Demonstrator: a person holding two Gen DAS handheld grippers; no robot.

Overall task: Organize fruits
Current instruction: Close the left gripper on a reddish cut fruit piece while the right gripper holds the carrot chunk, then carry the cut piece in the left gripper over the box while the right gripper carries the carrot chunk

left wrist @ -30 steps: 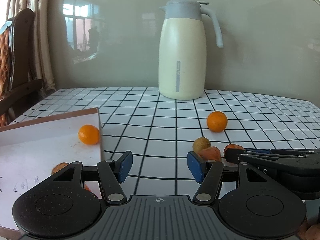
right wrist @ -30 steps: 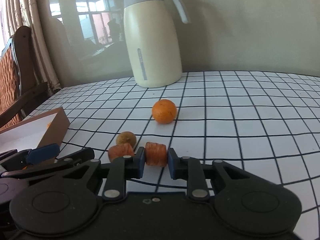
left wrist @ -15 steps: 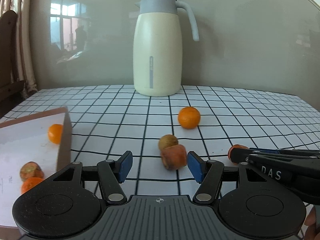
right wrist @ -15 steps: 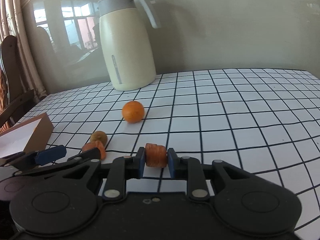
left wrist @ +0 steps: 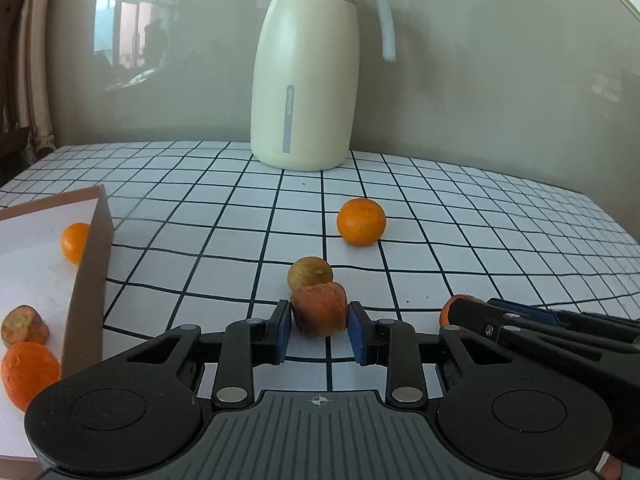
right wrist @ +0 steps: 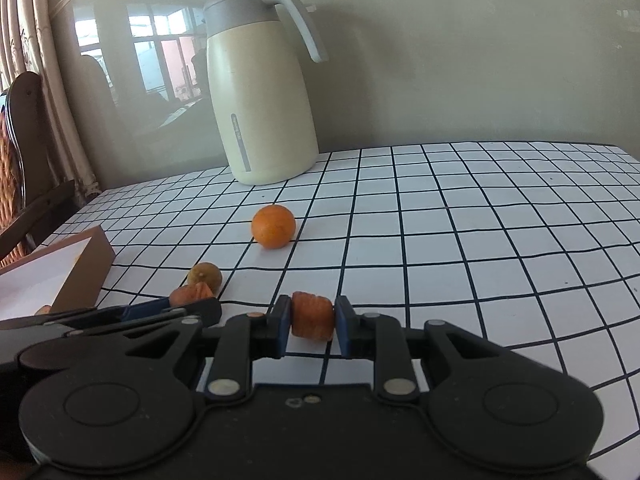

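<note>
Gripping calls for care: the left gripper (left wrist: 319, 330) has just been closing its jaws on a stubby orange-brown fruit piece (left wrist: 319, 310), which sits on the counter (left wrist: 480, 240) touching a small brownish fruit (left wrist: 310, 274). The right gripper (right wrist: 309, 326) already clamps a ribbed orange chunk (right wrist: 312, 316). Lifting straight up first should avoid nudging the neighbour; then both pieces can travel to the box (left wrist: 90, 280) at left, where other fruit lies. A whole orange (left wrist: 361, 222) waits farther back.

Left gripper (left wrist: 319, 330), black with blue pads, just closed onto reddish-orange fruit chunk (left wrist: 319, 310); right gripper (right wrist: 312, 326) clamped on ridged orange chunk (right wrist: 312, 315).
</note>
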